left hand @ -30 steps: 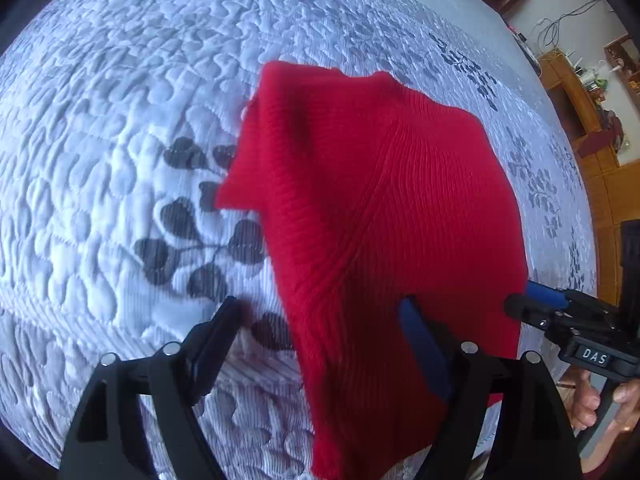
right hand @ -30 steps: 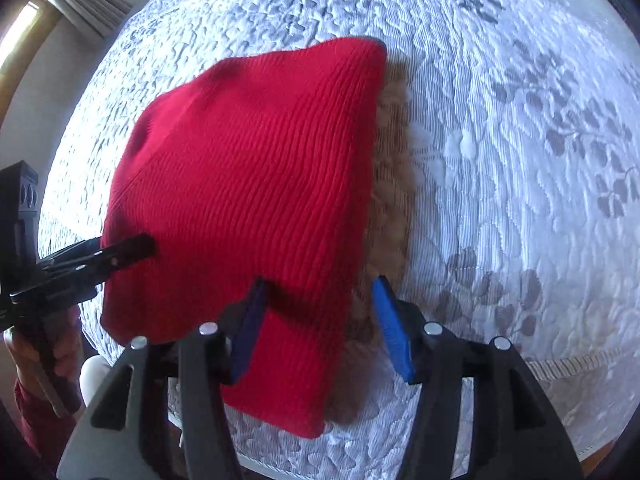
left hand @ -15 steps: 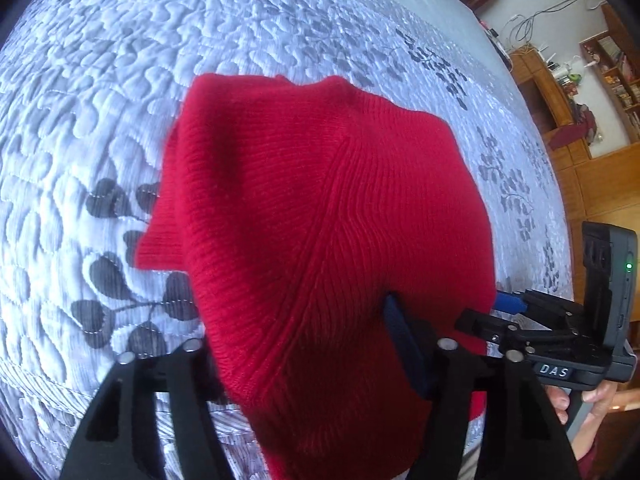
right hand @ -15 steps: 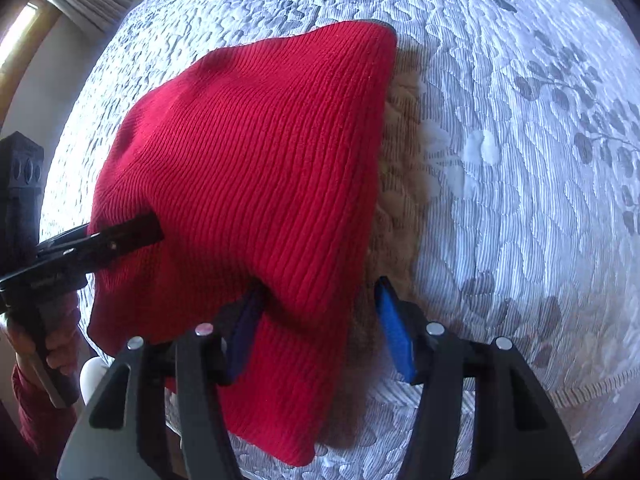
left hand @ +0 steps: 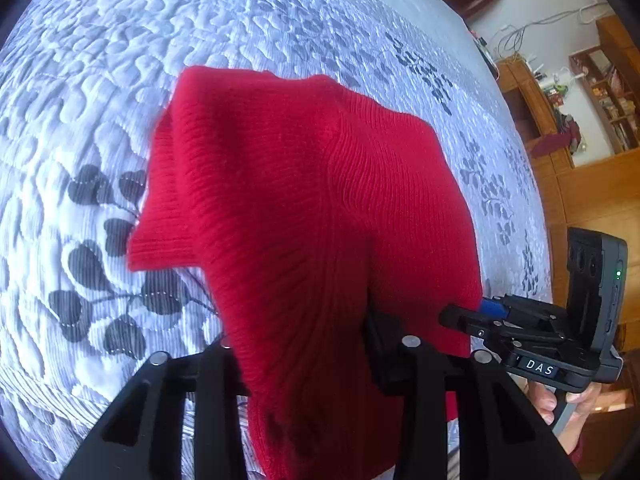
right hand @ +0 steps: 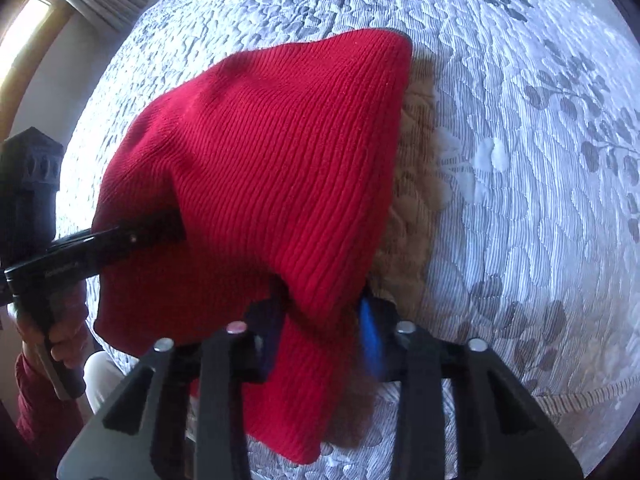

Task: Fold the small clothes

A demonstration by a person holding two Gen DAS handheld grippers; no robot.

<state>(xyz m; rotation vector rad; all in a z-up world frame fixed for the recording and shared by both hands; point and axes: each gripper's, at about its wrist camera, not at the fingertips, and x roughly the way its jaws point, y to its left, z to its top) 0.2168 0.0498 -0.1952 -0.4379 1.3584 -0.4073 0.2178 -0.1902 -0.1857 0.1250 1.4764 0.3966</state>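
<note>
A small red ribbed knit garment (left hand: pixel 312 208) lies on a white quilted bedspread with grey leaf prints (left hand: pixel 100 120); its near edge is raised. My left gripper (left hand: pixel 304 356) is shut on the near left part of the knit, its fingertips hidden in the cloth. My right gripper (right hand: pixel 320 320) is shut on the near right part of the garment (right hand: pixel 272 168). The right gripper (left hand: pixel 472 312) also shows at the right of the left wrist view, and the left gripper (right hand: pixel 160 228) at the left of the right wrist view.
The bedspread (right hand: pixel 520 160) fills both views. The bed's near edge with a striped trim (right hand: pixel 580 396) runs below the right gripper. Wooden shelves and cabinets (left hand: pixel 592 120) stand beyond the bed on the right. A curtained window (right hand: pixel 48 12) is at the far left.
Both grippers went from open beside the garment's near edge to shut on it. The near part of the knit has bunched and lifted between the fingers.
</note>
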